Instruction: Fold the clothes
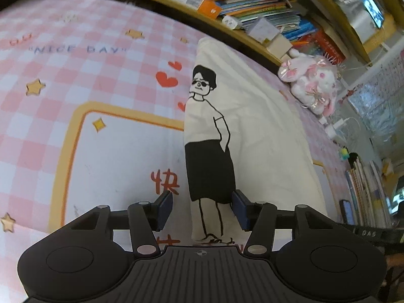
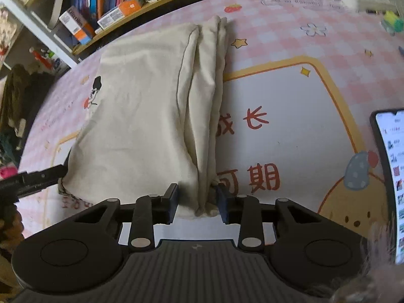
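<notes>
The left gripper (image 1: pixel 202 209) sits at the near end of a cream T-shirt (image 1: pixel 252 126), its blue-padded fingers (image 1: pixel 165 208) spread apart on either side of the shirt's folded left edge, where a printed cartoon figure (image 1: pixel 209 151) runs lengthwise. The fingers are not closed on the cloth. In the right wrist view, the right gripper (image 2: pixel 198 202) is at the shirt's (image 2: pixel 141 116) near right corner, its fingers apart with the bunched folds of that edge lying between them; whether the pads press the fabric I cannot tell. The left gripper (image 2: pixel 38 179) shows there at the shirt's near left corner.

The shirt lies folded into a long strip on a pink checked tablecloth (image 1: pixel 75 101), stretching away from both grippers. A phone (image 2: pixel 390 176) with a lit screen stands right of the shirt. Beyond the shirt's far end runs a wooden bookshelf (image 1: pixel 252 7) packed with books, and a pink plush toy (image 1: pixel 313 83) sits near it.
</notes>
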